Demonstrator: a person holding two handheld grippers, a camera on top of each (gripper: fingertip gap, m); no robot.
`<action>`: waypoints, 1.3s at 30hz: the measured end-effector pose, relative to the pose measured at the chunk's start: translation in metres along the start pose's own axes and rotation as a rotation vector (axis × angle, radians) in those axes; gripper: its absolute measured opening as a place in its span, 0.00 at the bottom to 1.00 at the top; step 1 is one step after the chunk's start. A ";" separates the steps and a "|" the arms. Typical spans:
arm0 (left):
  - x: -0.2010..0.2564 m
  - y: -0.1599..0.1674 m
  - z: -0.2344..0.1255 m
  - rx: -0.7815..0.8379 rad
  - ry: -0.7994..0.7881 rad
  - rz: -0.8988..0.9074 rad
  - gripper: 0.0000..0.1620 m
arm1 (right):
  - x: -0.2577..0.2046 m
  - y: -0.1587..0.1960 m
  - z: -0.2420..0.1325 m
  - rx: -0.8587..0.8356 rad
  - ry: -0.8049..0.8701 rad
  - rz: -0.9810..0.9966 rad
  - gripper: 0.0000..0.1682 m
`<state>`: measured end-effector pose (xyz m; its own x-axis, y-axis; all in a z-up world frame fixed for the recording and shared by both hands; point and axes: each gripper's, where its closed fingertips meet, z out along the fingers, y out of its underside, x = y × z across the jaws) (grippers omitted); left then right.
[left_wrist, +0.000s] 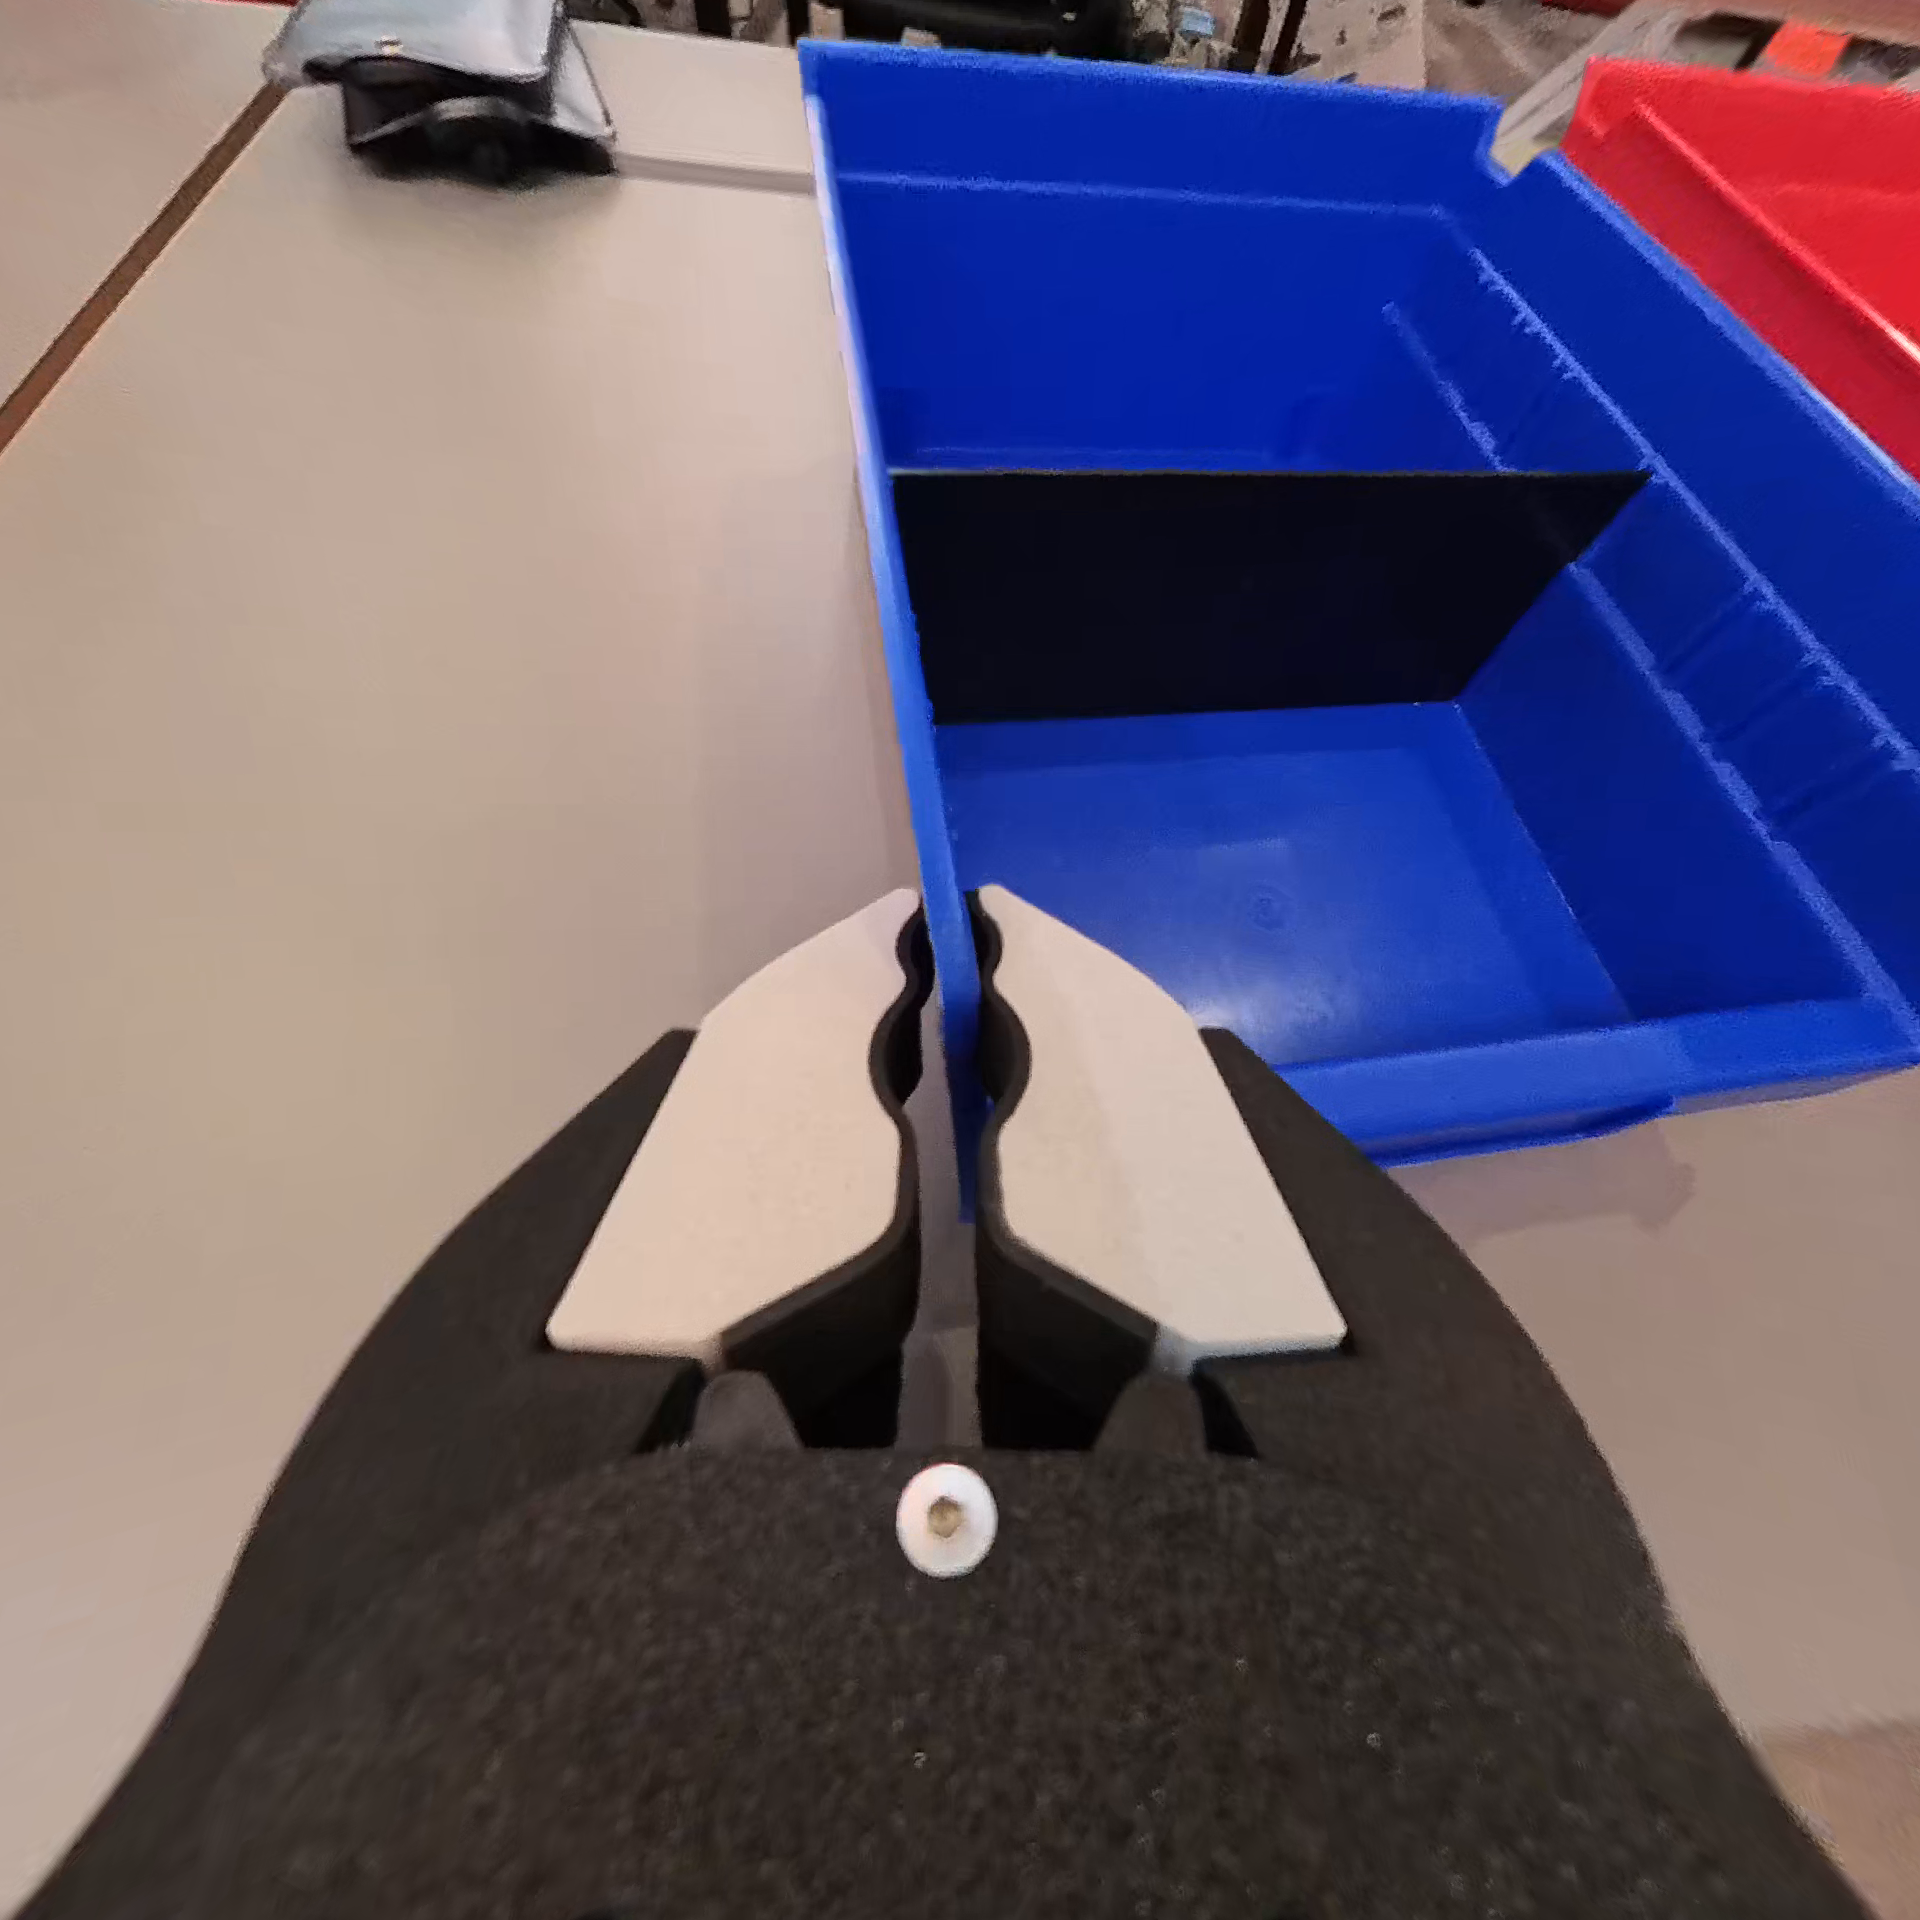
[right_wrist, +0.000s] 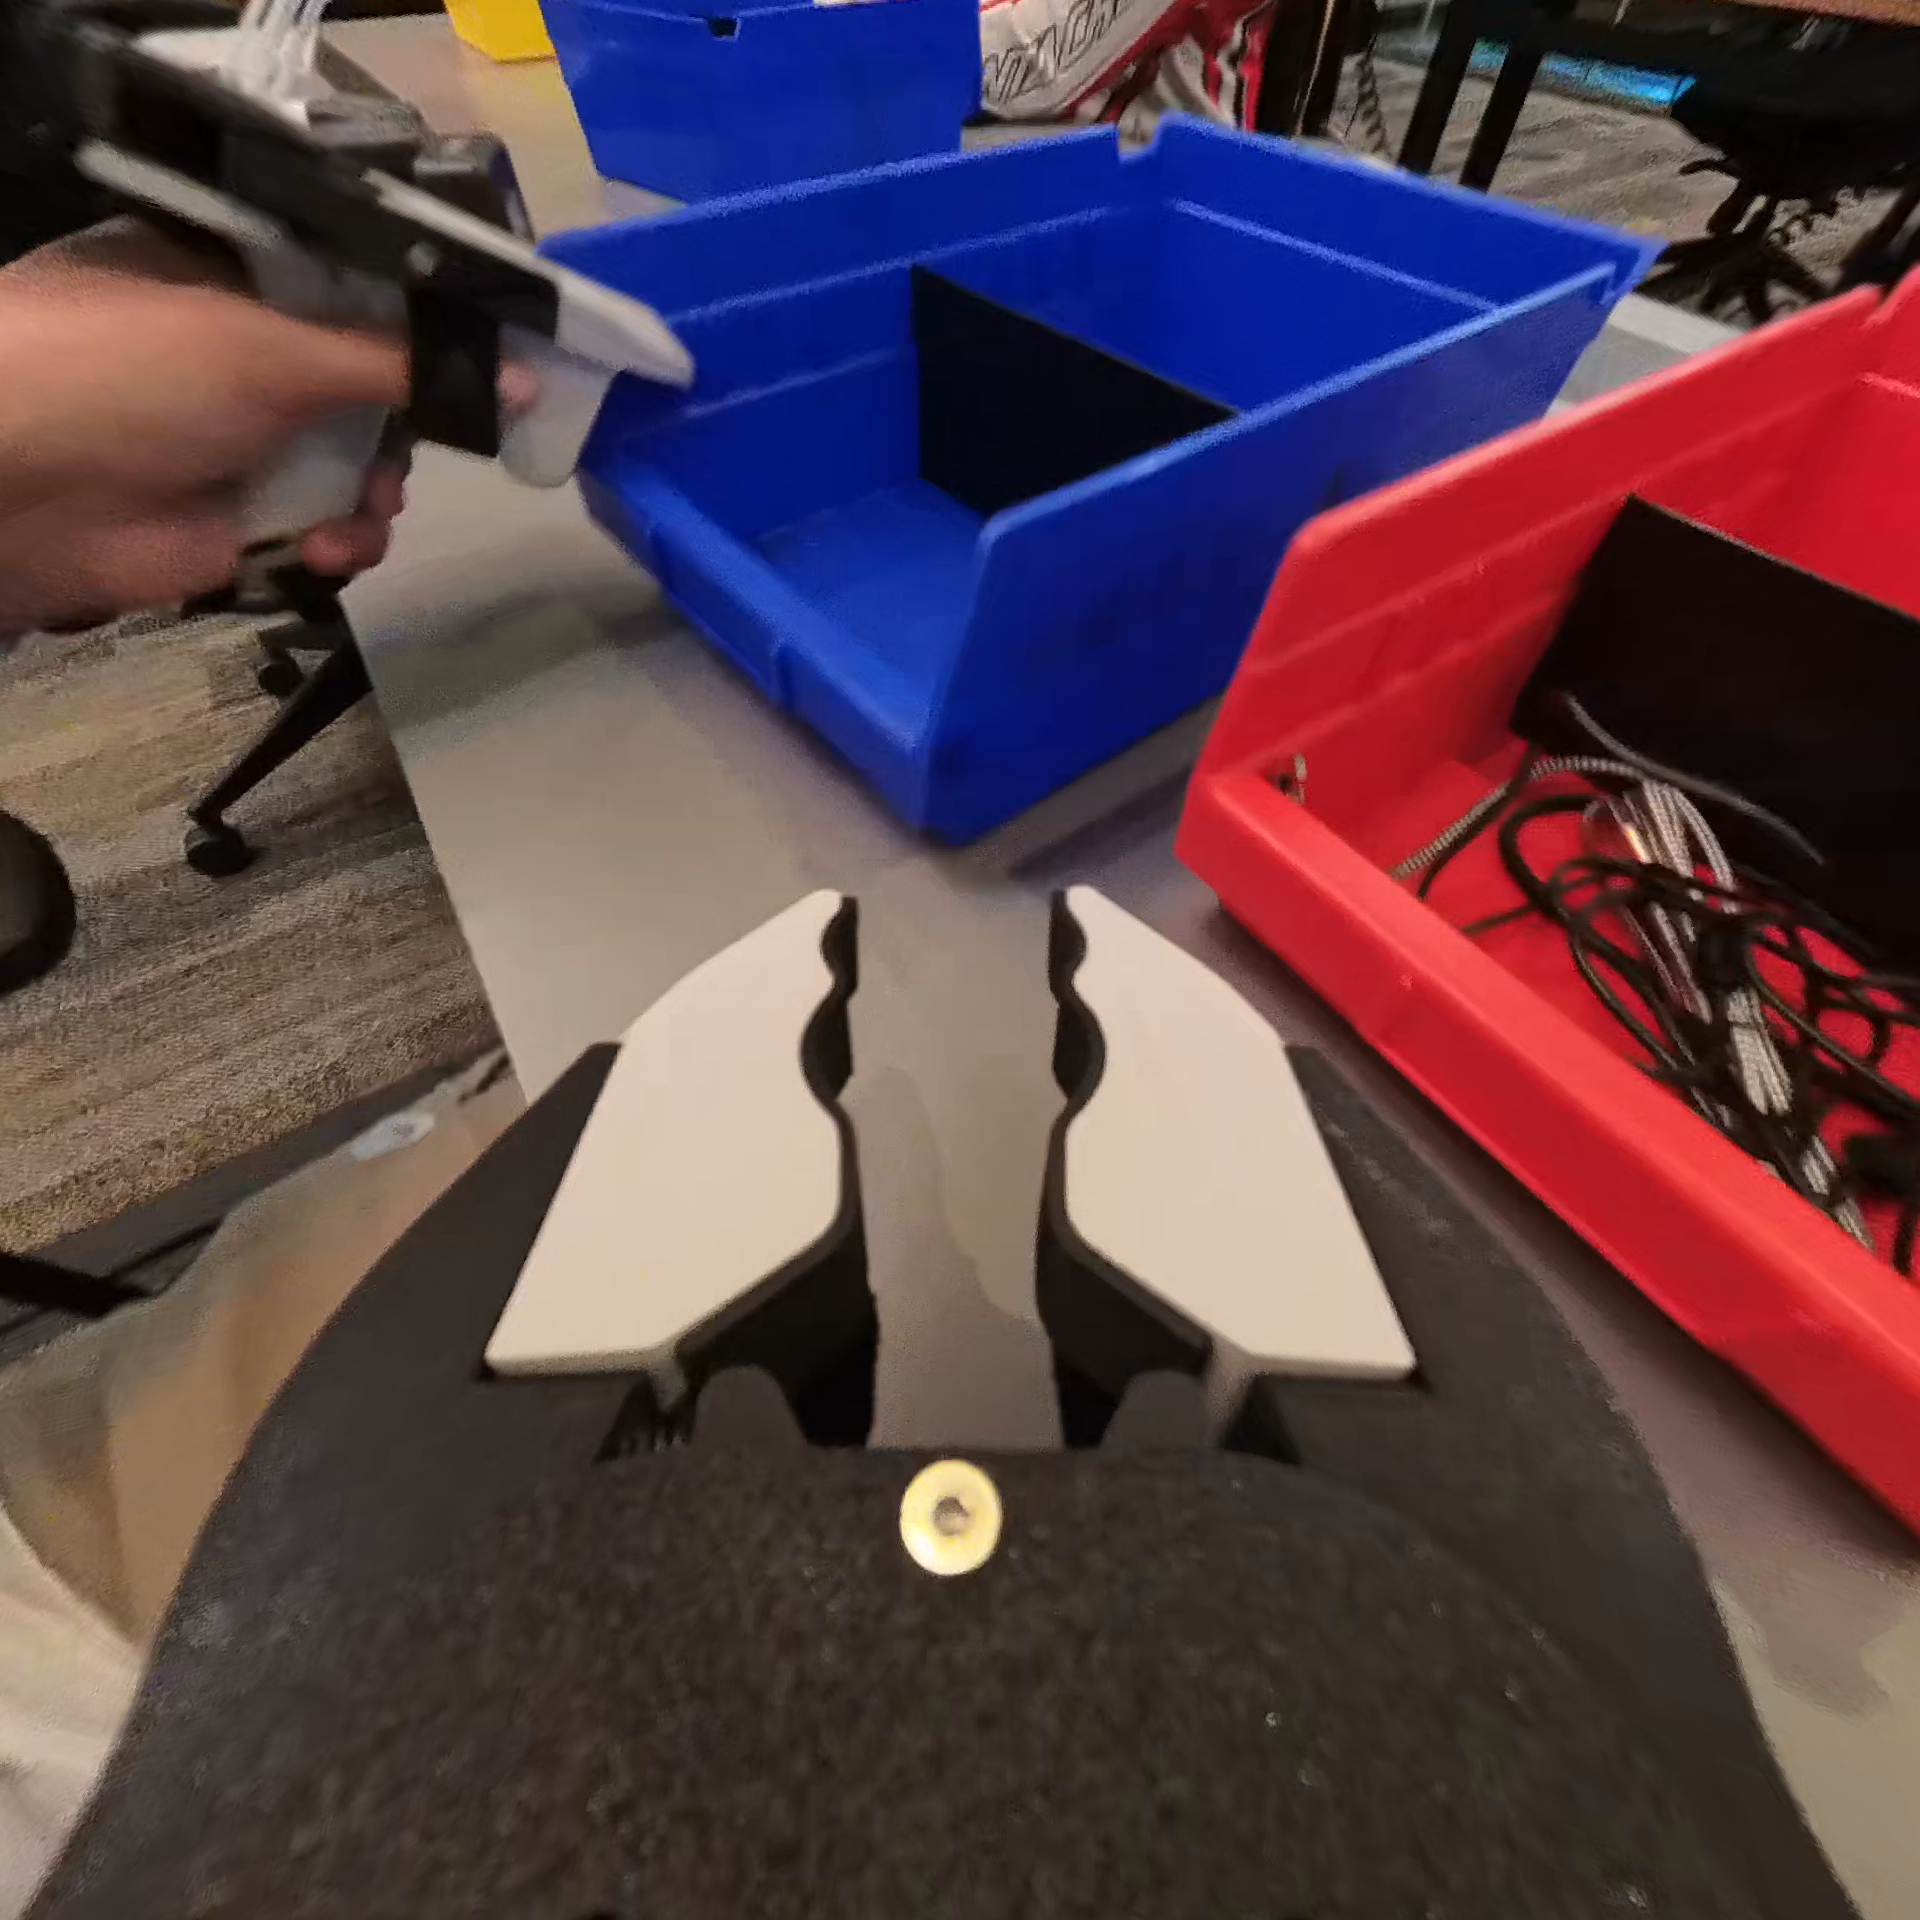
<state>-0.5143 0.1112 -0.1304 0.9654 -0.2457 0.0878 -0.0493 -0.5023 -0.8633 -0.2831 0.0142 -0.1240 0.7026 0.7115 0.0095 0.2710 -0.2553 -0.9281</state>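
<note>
My left gripper (left_wrist: 950, 914) is shut on the left wall of an empty blue bin (left_wrist: 1558, 748) near its front corner, one finger outside and one inside. A black divider (left_wrist: 1226, 592) crosses the bin's middle. In the right wrist view the same blue bin (right_wrist: 1039, 665) sits ahead, with the left gripper (right_wrist: 582, 364) and the hand holding it at its left wall. My right gripper (right_wrist: 954, 914) is open and empty, low over the grey table (right_wrist: 644, 810), between the blue bin and a red bin (right_wrist: 1455, 997).
The red bin holds a tangle of black and braided cables (right_wrist: 1704, 987) and a black divider (right_wrist: 1756, 665). It also shows at the right of the left wrist view (left_wrist: 1766, 208). Another blue bin (right_wrist: 769, 83) stands behind. A dark bag (left_wrist: 457, 94) lies far left. The table edge and a chair base (right_wrist: 270, 727) are at left. The tips of one gripper are about 25 cm away from the tips of the other.
</note>
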 end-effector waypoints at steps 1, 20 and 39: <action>0.003 0.007 -0.010 -0.012 -0.014 0.003 0.03 | -0.001 -0.006 0.006 0.014 0.015 0.005 0.25; 0.060 0.026 -0.112 0.141 -0.231 0.087 0.03 | -0.008 -0.037 0.012 0.019 0.186 0.031 0.10; 0.363 -0.209 -0.003 0.409 0.231 0.390 0.05 | 0.258 -0.121 -0.236 0.109 0.835 0.106 0.06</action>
<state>-0.1547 0.1245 0.0830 0.8130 -0.5440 -0.2076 -0.2416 0.0092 -0.9703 0.0210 0.0737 0.0783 0.9875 -0.0404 0.1522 0.1413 -0.1983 -0.9699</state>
